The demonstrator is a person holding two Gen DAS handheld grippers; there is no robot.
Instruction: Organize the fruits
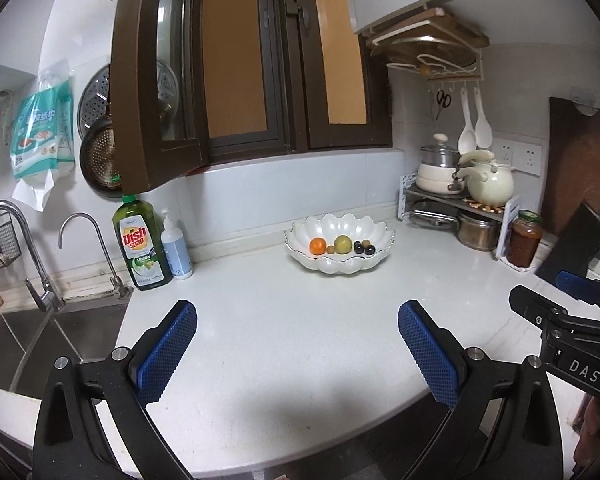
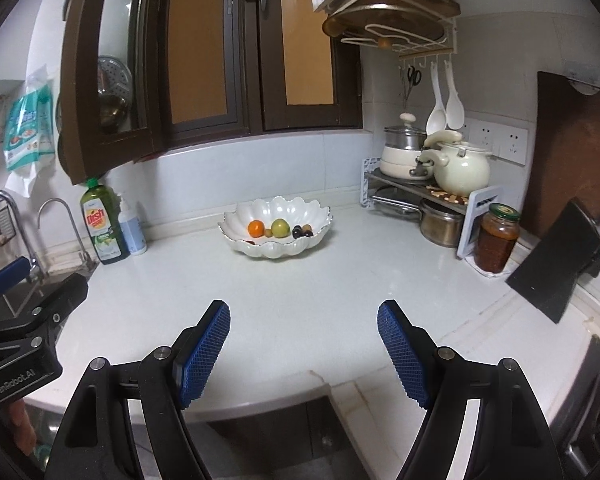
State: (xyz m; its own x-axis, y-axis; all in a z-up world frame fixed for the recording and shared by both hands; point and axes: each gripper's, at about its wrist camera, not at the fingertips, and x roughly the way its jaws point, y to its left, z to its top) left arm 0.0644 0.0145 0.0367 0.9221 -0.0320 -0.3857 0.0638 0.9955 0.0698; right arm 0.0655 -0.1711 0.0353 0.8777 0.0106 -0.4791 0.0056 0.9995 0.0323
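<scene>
Left wrist view is showing the left gripper [image 1: 297, 322] and right gripper [image 2: 303, 321] hovering with fingers apart, holding nothing, over the countertop's [image 1: 300, 300] near edge, while fruits are sitting in the white bowl [image 1: 338, 262] near its back edge (approach slowly, probably from above).

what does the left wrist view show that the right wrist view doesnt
Only the left wrist view shows the steel sink basin openly, with the right gripper at its right edge. Only the right wrist view shows the counter's lower right corner, with the left gripper at its left edge. Both show the white bowl holding an orange, a green fruit and dark grapes, the dish soap bottle and open grippers.
</scene>
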